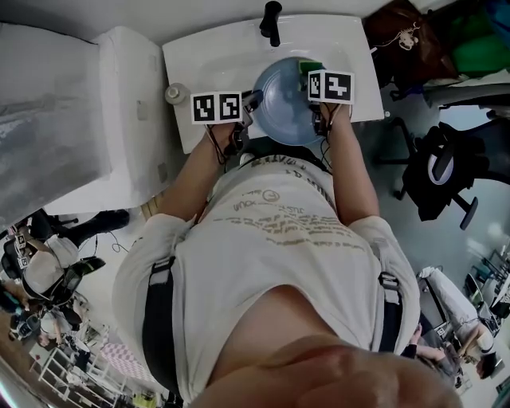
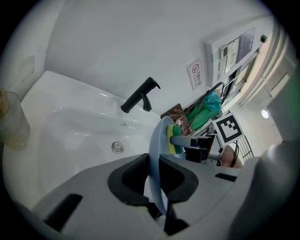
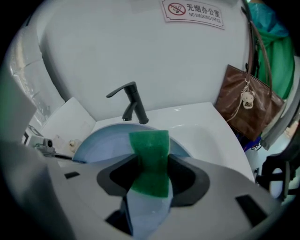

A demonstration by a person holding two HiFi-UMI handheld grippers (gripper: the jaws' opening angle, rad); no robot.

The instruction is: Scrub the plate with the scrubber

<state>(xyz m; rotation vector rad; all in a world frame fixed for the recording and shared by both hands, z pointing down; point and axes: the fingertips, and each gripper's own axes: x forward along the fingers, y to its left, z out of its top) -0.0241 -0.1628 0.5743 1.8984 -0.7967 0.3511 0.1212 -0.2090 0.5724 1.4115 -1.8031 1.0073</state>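
Note:
A pale blue plate [image 1: 280, 103] is held on edge over the white sink [image 1: 199, 56]. My left gripper [image 1: 247, 105] is shut on its left rim; in the left gripper view the plate [image 2: 157, 154] runs edge-on between the jaws of that gripper [image 2: 155, 180]. My right gripper [image 1: 316, 84] is shut on a green and yellow scrubber [image 1: 311, 68] at the plate's upper right. In the right gripper view the scrubber's green face [image 3: 151, 161] fills the gap of that gripper [image 3: 152, 176] and lies against the plate [image 3: 105, 140]. From the left, the scrubber [image 2: 174, 139] presses on the plate's far face.
A black faucet [image 1: 271, 20] stands at the back of the sink, with a drain fitting [image 2: 117, 147] below it. A small jar [image 1: 175, 94] sits on the sink's left rim. A brown bag [image 3: 248, 101] hangs to the right, and a black chair [image 1: 442, 171] stands beyond.

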